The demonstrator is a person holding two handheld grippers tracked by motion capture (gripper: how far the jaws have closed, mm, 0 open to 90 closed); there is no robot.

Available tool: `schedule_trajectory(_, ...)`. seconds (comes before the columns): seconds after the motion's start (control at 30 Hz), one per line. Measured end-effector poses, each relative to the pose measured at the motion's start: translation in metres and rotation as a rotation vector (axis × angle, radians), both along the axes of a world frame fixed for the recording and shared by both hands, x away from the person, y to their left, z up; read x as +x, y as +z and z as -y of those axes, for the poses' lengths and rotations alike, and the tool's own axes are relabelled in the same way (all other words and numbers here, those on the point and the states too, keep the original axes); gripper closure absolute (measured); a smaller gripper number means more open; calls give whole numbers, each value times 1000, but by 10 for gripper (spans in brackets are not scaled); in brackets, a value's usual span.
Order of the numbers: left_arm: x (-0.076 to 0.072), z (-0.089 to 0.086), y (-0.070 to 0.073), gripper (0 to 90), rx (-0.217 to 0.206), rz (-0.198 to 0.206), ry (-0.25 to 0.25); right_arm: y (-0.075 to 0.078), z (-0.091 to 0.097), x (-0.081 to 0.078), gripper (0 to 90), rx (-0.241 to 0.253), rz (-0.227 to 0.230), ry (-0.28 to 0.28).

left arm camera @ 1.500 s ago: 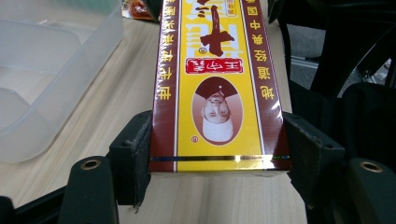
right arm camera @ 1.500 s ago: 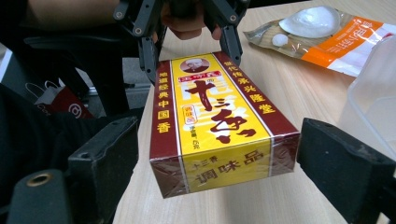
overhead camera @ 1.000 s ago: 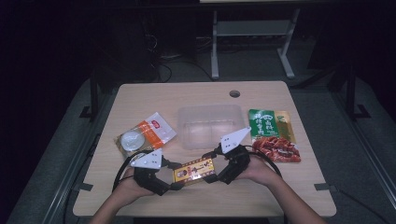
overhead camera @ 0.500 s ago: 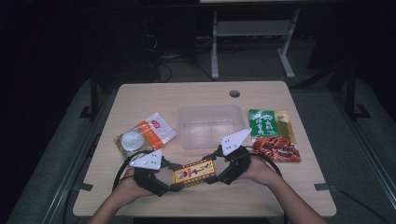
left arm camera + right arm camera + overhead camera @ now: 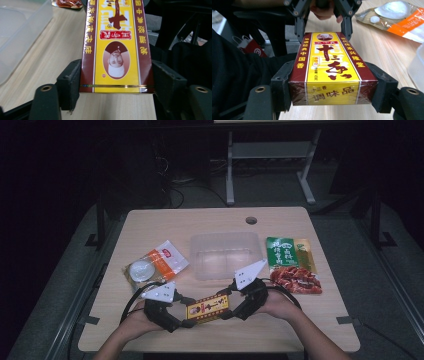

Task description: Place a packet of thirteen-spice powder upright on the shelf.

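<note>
A long yellow and maroon seasoning box (image 5: 207, 308) with printed characters hangs between my two grippers near the table's front edge. My left gripper (image 5: 186, 321) holds its left end; in the left gripper view the box (image 5: 116, 50) sits between the black pads (image 5: 70, 85), which touch both of its sides, though the jaws have just been opening a little. My right gripper (image 5: 228, 308) holds the other end. In the right gripper view its jaws have just been closing on the box (image 5: 329, 65), and the pads (image 5: 283, 87) press on both sides.
A clear plastic container (image 5: 226, 254) stands at the table's middle. An orange and white packet (image 5: 155, 265) lies to its left. A green packet (image 5: 290, 252) and a red packet (image 5: 297, 280) lie to its right. A cable hole (image 5: 251, 220) is at the back.
</note>
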State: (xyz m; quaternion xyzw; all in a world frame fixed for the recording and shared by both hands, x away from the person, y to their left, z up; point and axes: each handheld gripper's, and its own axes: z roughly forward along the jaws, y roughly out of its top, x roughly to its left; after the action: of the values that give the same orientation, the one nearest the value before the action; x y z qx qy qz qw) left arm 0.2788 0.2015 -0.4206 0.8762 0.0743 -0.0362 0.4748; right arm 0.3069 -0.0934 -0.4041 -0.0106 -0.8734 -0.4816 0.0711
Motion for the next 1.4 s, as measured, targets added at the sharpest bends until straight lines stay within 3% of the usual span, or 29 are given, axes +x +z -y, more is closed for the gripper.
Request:
schedule_trajectory(0.2,0,-5,-4,194,13,-22,48,1,7,0,318,-33,15,-33)
schedule_trajectory(0.53,-11,-10,-18,173,143,2,155,5,25,3,318,-60,37,-101)
schedule_trajectory(0.8,-15,-14,-24,173,125,5,171,19,32,10,317,-79,64,-154)
schedule_trajectory(0.93,-14,-15,-27,173,136,-6,174,27,33,15,318,-92,102,-171)
schedule_trajectory(1.4,-12,-12,-25,173,125,12,176,50,28,37,318,-126,123,-220)
